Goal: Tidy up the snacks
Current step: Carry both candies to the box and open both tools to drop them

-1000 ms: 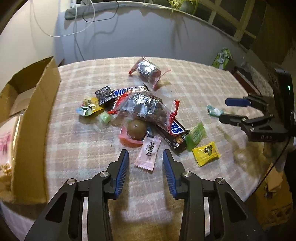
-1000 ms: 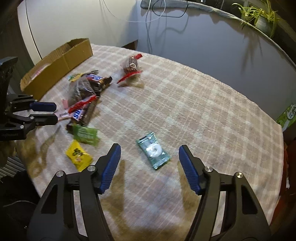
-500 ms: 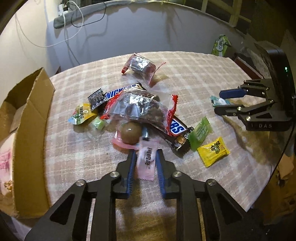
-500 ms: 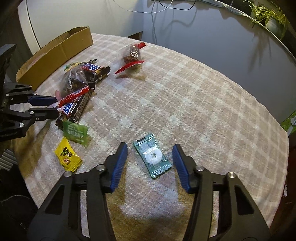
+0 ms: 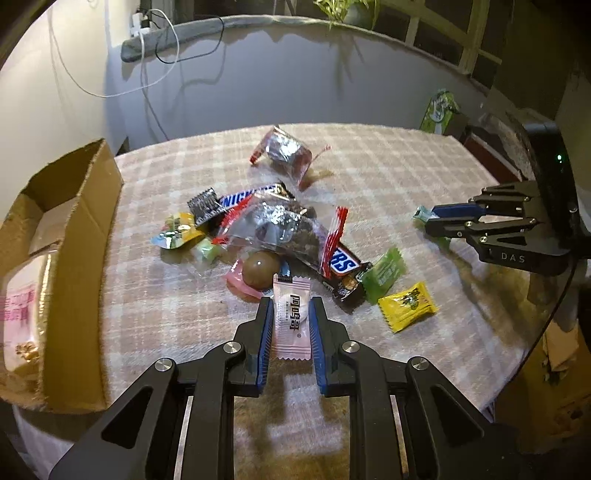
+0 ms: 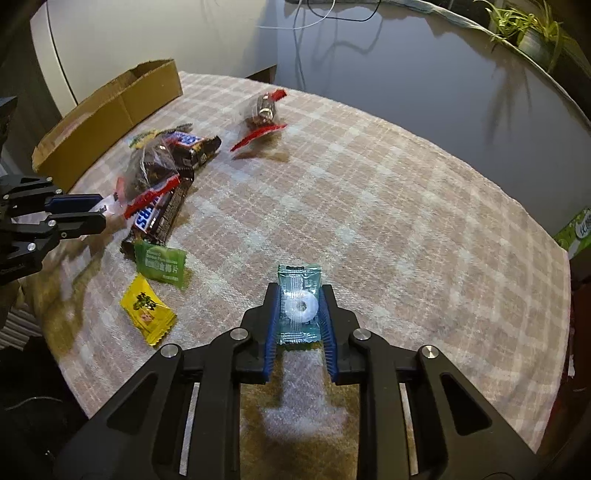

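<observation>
Holding two sweets at once, item by item: my left gripper point(image 5: 291, 325), which stood apart around the pink wrapped candy point(image 5: 291, 317) a second ago, is now clamped on it at the near edge of the snack pile point(image 5: 273, 229); my right gripper point(image 6: 300, 314), wide open a second ago, has closed onto the teal mint packet point(image 6: 298, 306), which lay loose and angled on the cloth and now sits straight between the pads. Meaning for the task, as I judge it: both picks are secured and ready to carry to the cardboard box point(image 5: 74, 236) at the left table edge, which already holds a pink-printed bag. Remaining loose: yellow candy point(image 5: 408, 304), green candy point(image 5: 384, 273), Snickers bar point(image 5: 345, 271). Surface: round table under a pink plaid tablecloth point(image 6: 388, 221). Room: dim, grey wall, white cables, potted plant point(image 6: 524, 26) on the ledge
</observation>
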{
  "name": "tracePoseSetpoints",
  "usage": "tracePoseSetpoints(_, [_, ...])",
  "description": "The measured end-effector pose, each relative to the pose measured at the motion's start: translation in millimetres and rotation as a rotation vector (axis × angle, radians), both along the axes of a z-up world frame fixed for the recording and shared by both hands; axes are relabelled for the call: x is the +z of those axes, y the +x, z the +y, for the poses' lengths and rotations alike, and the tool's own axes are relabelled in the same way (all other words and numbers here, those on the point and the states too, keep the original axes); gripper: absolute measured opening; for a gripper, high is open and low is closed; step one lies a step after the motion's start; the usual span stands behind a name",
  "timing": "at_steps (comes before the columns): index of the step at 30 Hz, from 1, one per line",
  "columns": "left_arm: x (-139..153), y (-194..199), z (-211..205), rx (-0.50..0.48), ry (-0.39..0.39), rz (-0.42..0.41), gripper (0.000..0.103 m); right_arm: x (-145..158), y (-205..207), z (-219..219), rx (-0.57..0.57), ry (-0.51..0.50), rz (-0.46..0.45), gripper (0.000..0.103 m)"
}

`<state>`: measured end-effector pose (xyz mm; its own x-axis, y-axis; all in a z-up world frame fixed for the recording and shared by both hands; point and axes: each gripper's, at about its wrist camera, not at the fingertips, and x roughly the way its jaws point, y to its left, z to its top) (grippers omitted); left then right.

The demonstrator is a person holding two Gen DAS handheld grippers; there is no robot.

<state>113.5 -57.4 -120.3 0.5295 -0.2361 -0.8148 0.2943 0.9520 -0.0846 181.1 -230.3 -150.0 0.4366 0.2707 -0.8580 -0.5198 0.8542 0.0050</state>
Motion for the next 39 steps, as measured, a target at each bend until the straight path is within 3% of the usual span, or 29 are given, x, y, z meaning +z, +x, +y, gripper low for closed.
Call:
tracePoseSetpoints(15, [42.0,-14.3,37.2,0.081,-0.058,-0.102,0.018,53.1,-12.3,30.5,0.03,0.059,-0.091,0.022])
tracePoseSetpoints(27, [60.7,-17.8,101.2,0.217,-0.068,-0.167,0.018,87.7,-3.1,106.6,0.126,0.108,-0.141,0.021])
tracePoseSetpoints(39, [64.1,-3.3,161.2,0.317,-0.073,-0.187,0.018,101.6,26.1,194.0,0.219,0.143,-0.144,0.022])
